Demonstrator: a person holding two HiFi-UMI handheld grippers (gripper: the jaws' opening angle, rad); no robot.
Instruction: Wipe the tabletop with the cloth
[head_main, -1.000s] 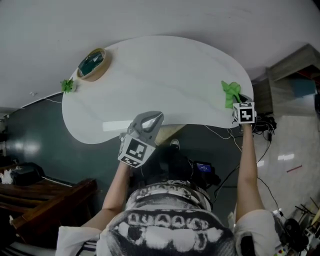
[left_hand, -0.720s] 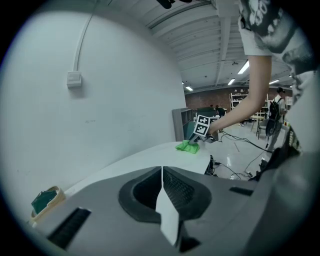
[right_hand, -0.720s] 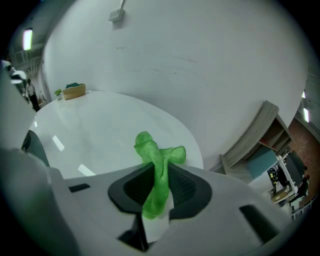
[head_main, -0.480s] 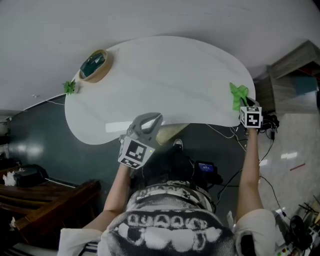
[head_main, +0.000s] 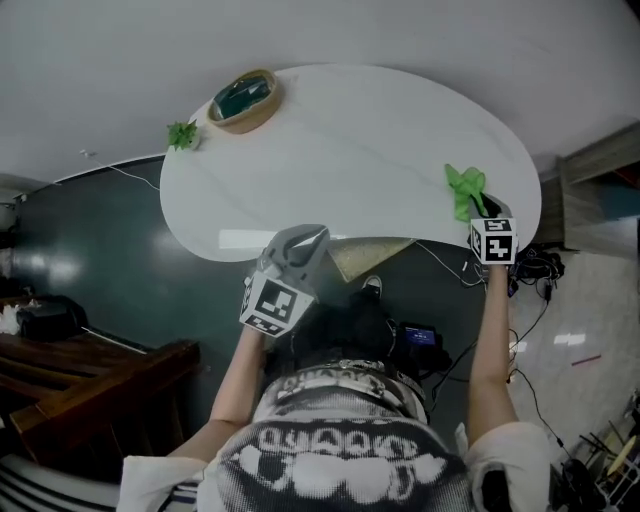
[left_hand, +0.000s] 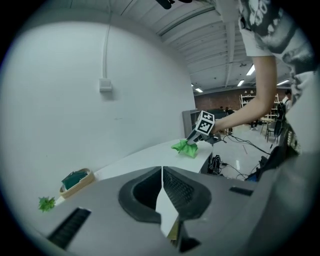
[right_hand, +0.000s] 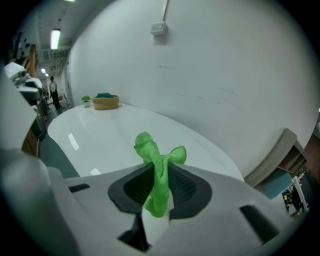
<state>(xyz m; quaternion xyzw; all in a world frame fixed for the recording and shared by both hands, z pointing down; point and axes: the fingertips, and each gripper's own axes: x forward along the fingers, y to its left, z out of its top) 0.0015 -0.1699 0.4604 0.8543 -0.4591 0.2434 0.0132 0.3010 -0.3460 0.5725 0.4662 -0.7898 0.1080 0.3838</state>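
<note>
The white oval tabletop (head_main: 340, 140) fills the middle of the head view. A bright green cloth (head_main: 464, 189) rests on its right end, pinched in my right gripper (head_main: 480, 212); in the right gripper view the green cloth (right_hand: 159, 170) stands bunched between the shut jaws. My left gripper (head_main: 300, 248) hovers at the table's near edge, jaws shut with nothing between them. In the left gripper view the green cloth (left_hand: 185, 147) and the right gripper (left_hand: 192, 140) show at the table's far end.
A tan basket (head_main: 243, 99) with dark green contents sits at the far left of the table, a small green item (head_main: 182, 134) beside it. Cables (head_main: 525, 265) lie on the floor at the right. A dark wooden bench (head_main: 90, 375) stands at the lower left.
The view has shifted, so the table sits further right and higher. My right gripper with the cloth has drawn slightly inward along the right end. The left gripper has barely moved.
</note>
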